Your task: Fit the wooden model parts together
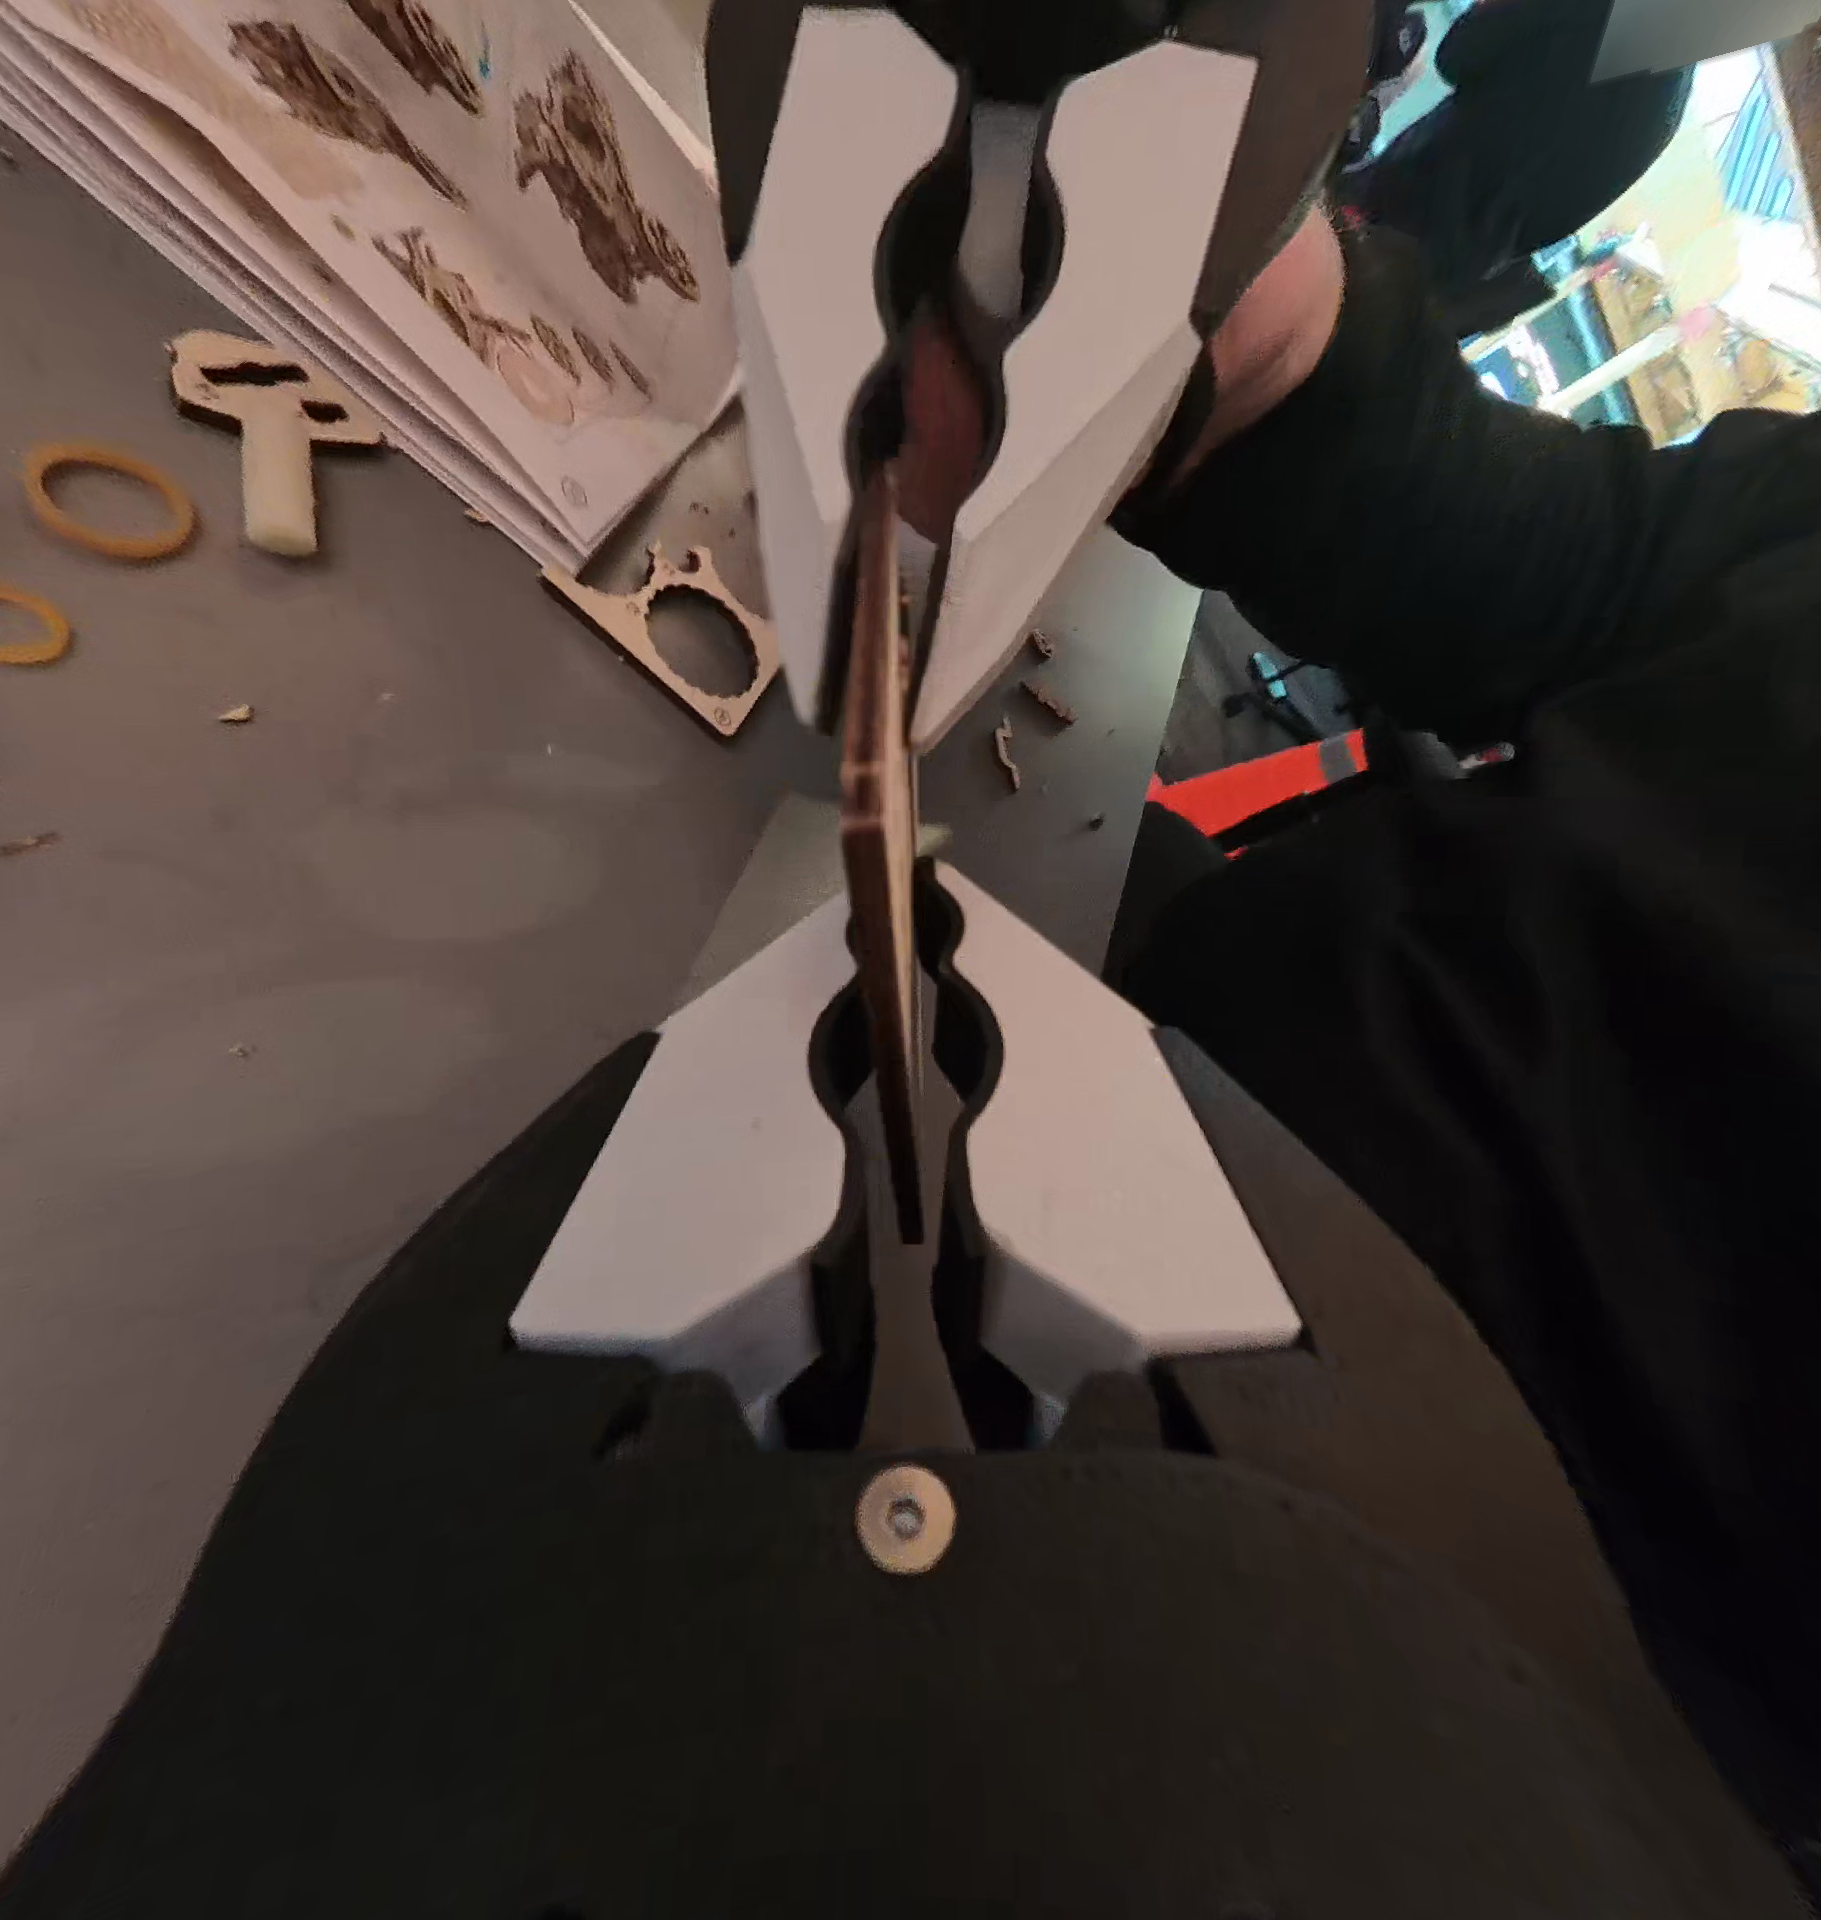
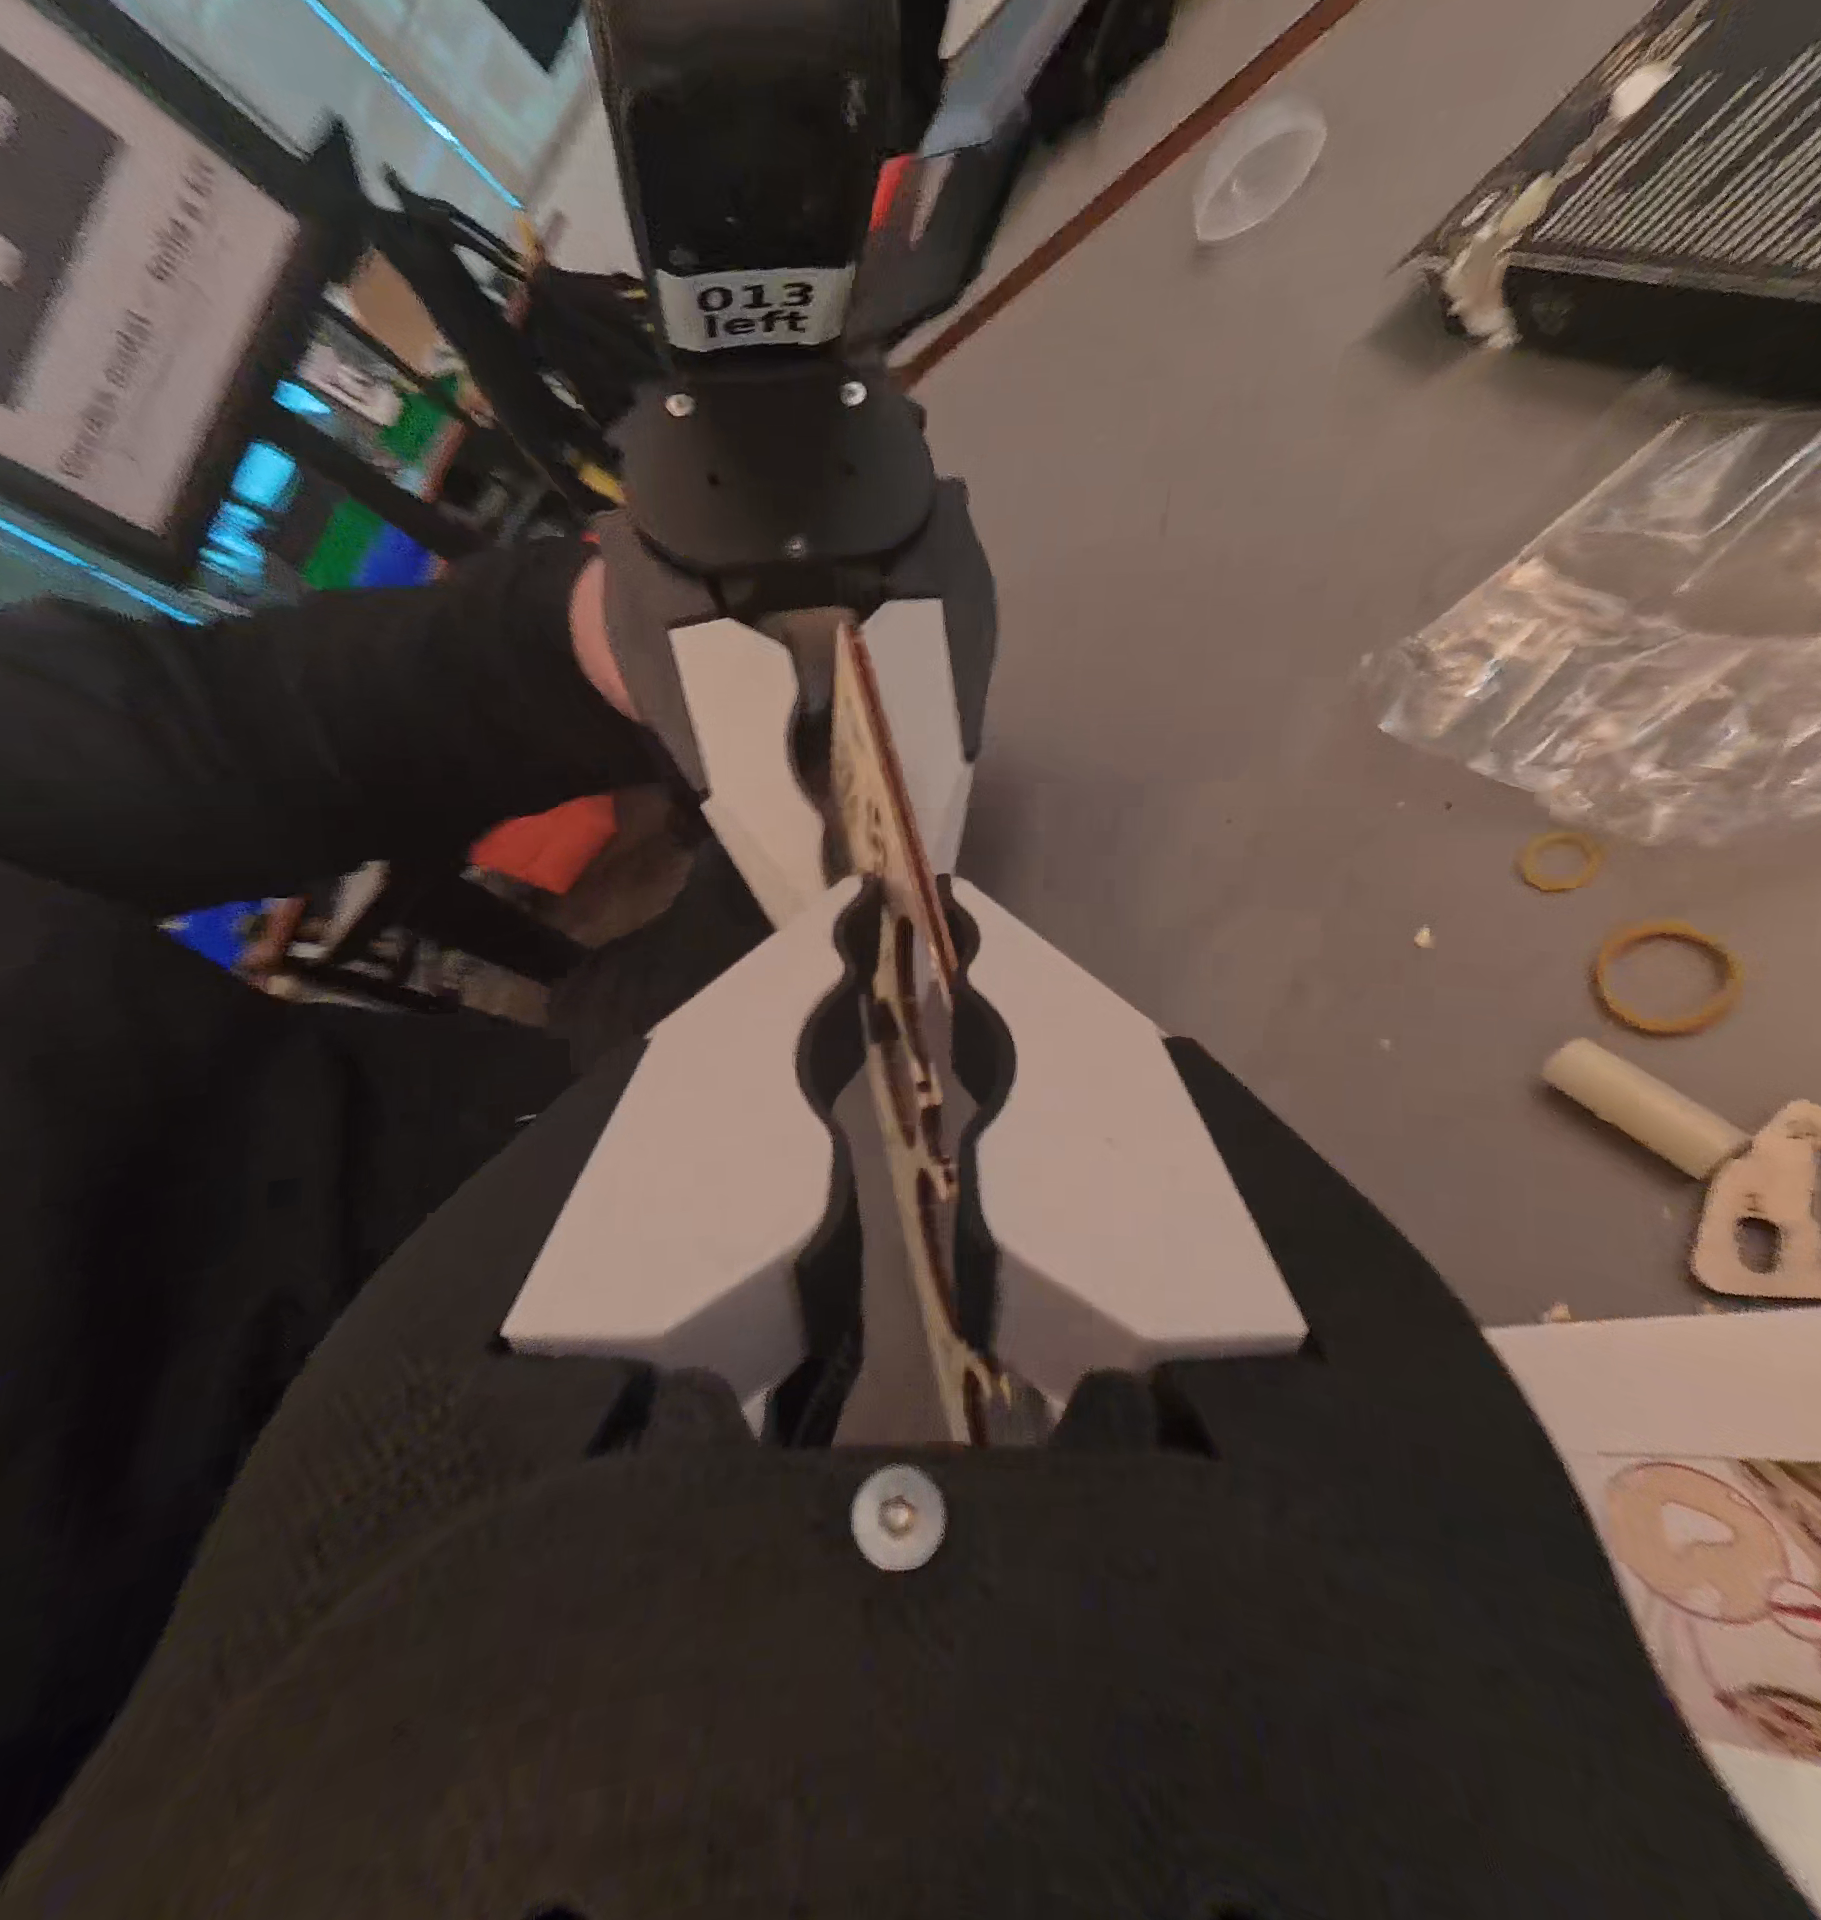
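Observation:
A thin flat wooden part (image 1: 875, 810) shows edge-on between both grippers, above the grey table (image 1: 366, 935). My left gripper (image 1: 890, 883) is shut on its near end. My right gripper (image 1: 864, 727) faces it from the top of the left wrist view, shut on the far end, tips almost touching. In the right wrist view my right gripper (image 2: 906, 888) is shut on a pale wooden piece with cut-outs (image 2: 916, 1143). The left gripper (image 2: 864, 831) opposite is shut on a dark-edged wooden piece (image 2: 875, 769). The two overlap at the tips; I cannot tell if they are joined.
An open instruction booklet (image 1: 418, 260) lies at the back left. Near it are a wooden sheet offcut with a round hole (image 1: 677, 644), a wooden key with a cream peg (image 1: 272, 436) and rubber bands (image 1: 106, 499). A plastic bag (image 2: 1664, 644) and a black box (image 2: 1664, 208) lie farther off. A person's black sleeve (image 1: 1508, 727) is close. Across from one pair of fingers to the other is roughly 5 cm.

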A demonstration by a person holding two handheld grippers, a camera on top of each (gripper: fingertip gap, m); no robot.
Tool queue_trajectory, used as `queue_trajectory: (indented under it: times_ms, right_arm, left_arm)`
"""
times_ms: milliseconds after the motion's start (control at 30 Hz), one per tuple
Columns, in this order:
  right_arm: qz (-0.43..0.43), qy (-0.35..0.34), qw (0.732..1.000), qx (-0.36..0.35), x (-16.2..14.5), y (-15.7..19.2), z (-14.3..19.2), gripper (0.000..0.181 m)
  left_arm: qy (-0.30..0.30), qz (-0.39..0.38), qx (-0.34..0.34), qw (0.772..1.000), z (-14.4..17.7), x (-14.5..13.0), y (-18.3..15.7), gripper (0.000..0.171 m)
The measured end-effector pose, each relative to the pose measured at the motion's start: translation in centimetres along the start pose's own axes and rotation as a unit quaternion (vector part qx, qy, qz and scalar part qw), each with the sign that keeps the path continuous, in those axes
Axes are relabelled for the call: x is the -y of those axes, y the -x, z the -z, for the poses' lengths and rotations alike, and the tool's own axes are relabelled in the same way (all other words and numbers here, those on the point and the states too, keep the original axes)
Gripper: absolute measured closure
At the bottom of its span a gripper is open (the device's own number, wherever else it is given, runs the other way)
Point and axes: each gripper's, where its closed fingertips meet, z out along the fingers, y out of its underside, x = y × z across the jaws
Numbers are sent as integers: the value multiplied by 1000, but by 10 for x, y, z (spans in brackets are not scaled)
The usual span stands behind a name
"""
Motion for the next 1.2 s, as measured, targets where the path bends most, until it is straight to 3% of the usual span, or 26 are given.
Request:
queue_trajectory:
  times_ms: [167,533,733,833,867,1033,1133,1200]
  right_arm:
    - [18,-1,1000,-18,3,-1,-3,174]
    - [73,-8,991,-113,4,-18,-4,171]
    - [105,10,986,-133,7,-12,-6,171]
    - [41,13,995,-90,2,-15,-2,150]
    - [39,25,995,-89,-2,-18,1,166]
    - [44,31,995,-79,-3,-14,1,176]
    - [13,9,997,-76,0,-19,1,173]
    - [39,6,992,-120,2,-29,2,163]
  left_arm:
    - [7,18,0,1000,-4,-5,2,171]
    - [34,-23,87,995,-6,-5,14,170]
    - [21,24,67,997,-1,-4,18,169]
    - [13,34,52,998,-1,-4,19,171]
    - [15,48,37,998,-3,-6,18,170]
    - [1,60,23,998,-1,-6,22,161]
    - [-11,69,17,997,10,-10,24,168]
    - [-4,63,13,998,9,-11,16,170]
